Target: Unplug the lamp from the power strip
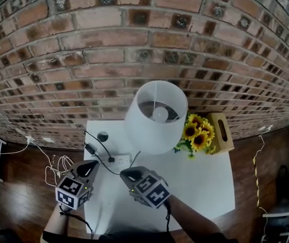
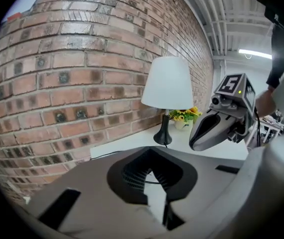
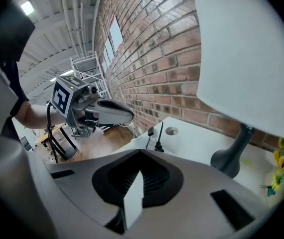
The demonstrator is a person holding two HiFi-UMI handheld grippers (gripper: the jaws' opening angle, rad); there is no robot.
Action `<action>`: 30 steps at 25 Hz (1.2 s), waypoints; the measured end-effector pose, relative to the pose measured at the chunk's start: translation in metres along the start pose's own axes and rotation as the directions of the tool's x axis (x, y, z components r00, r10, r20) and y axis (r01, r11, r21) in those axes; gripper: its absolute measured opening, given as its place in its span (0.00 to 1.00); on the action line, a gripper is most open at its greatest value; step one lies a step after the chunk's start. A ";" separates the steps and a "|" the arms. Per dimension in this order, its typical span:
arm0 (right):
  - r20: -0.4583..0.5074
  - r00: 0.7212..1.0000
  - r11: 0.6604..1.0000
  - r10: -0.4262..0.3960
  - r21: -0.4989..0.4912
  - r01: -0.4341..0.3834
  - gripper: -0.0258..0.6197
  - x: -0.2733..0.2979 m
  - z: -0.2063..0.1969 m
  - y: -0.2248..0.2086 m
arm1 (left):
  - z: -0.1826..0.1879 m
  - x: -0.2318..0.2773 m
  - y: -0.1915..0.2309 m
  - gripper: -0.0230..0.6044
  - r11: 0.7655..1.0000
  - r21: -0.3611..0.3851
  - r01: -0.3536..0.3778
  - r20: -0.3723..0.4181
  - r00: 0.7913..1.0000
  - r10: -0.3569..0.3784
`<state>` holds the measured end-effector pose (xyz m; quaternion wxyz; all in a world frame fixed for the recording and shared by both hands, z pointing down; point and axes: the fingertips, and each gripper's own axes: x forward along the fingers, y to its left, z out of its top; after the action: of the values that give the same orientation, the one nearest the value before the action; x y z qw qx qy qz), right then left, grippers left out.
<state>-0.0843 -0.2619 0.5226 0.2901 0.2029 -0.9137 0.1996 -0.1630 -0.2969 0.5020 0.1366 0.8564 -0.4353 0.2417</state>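
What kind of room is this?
Probably a workshop or loft space, not a real home. There is a bare brick wall and a white table with a lamp and sunflowers, but also an industrial ceiling and metal shelving.

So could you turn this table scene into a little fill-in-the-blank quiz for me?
1. The lamp has a ___ shade.
2. The yellow flowers beside the lamp are ___.
3. The wall behind the table is built of ___.
4. The left tongs and the right tongs are both ___, with nothing between them.

Missing words: white; sunflowers; brick; shut.
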 end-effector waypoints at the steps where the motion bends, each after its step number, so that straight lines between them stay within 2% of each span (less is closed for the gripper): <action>1: -0.017 1.000 1.000 -0.008 -0.003 0.008 0.04 0.006 -0.003 -0.004 | -0.002 0.006 0.001 0.05 1.000 0.002 0.011 -0.008 1.000 -0.011; 7: -0.103 0.994 1.000 -0.031 -0.004 0.031 0.04 0.032 -0.020 -0.023 | -0.029 0.035 0.002 0.06 0.996 -0.010 0.090 -0.075 0.993 -0.091; 10: -0.141 0.989 0.999 -0.038 -0.012 0.037 0.04 0.042 -0.028 -0.032 | -0.041 0.047 -0.001 0.23 0.993 0.001 0.122 -0.108 0.987 -0.121; 14: -0.159 0.986 0.999 -0.047 0.002 0.048 0.04 0.052 -0.035 -0.042 | -0.043 0.060 -0.007 0.41 0.989 -0.013 0.144 -0.124 0.982 -0.144; 18: -0.192 0.980 0.999 -0.050 0.009 0.053 0.04 0.060 -0.044 -0.047 | -0.053 0.075 -0.012 0.42 0.987 0.011 0.161 -0.170 0.973 -0.157; 22: -0.198 0.978 0.998 -0.066 -0.020 0.063 0.04 0.068 -0.041 -0.052 | -0.054 0.086 -0.015 0.41 0.986 0.026 0.165 -0.180 0.971 -0.158; 26: -0.215 0.973 0.997 -0.081 -0.036 0.075 0.04 0.075 -0.045 -0.059 | -0.054 0.093 -0.015 0.34 0.987 0.049 0.156 -0.186 0.972 -0.144; 30: -0.240 0.965 0.995 -0.101 -0.050 0.091 0.04 0.079 -0.051 -0.065 | -0.057 0.099 -0.013 0.33 0.986 0.047 0.161 -0.201 0.968 -0.149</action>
<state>-0.0890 -0.3118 0.6256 0.4127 0.2155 -0.8641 0.1912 -0.1192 -0.3312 0.6028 0.1706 0.8635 -0.3435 0.3275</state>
